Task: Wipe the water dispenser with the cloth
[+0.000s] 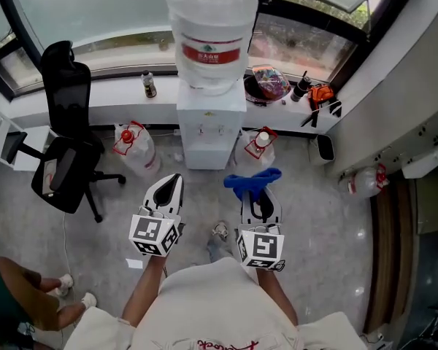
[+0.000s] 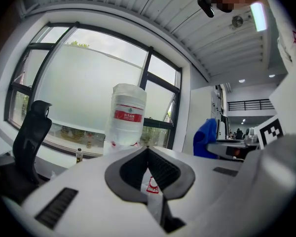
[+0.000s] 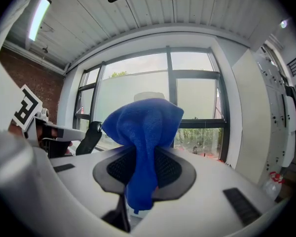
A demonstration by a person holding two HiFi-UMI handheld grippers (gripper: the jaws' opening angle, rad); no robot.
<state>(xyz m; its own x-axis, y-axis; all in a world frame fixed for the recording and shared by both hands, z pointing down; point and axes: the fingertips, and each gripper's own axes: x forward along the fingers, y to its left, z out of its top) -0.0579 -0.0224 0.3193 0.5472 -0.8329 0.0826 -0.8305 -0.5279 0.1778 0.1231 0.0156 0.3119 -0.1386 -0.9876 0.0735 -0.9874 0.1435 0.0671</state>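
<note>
Right gripper (image 1: 260, 197) is clamped on the blue cloth (image 1: 252, 181). In the right gripper view the cloth (image 3: 143, 142) is pinched between the jaws, with a loose bunch standing above them and a tail hanging below. Left gripper (image 1: 169, 187) is closed with nothing in it; its own view shows the left gripper (image 2: 149, 168) with the jaws meeting at the tips. The water dispenser (image 1: 211, 126) stands upright on the floor against the window ledge, long axis vertical, bottle (image 1: 210, 35) on top and tap face turned toward me. It lies ahead of both grippers, between their lines, a little left of the right one, near but not touching. I judge the two about equally close, but only the right carries the cloth, so I'd reach forward and slightly left. In the right gripper view the bunch covers most of the dispenser, and the pale shape above it is probably the bottle.
</note>
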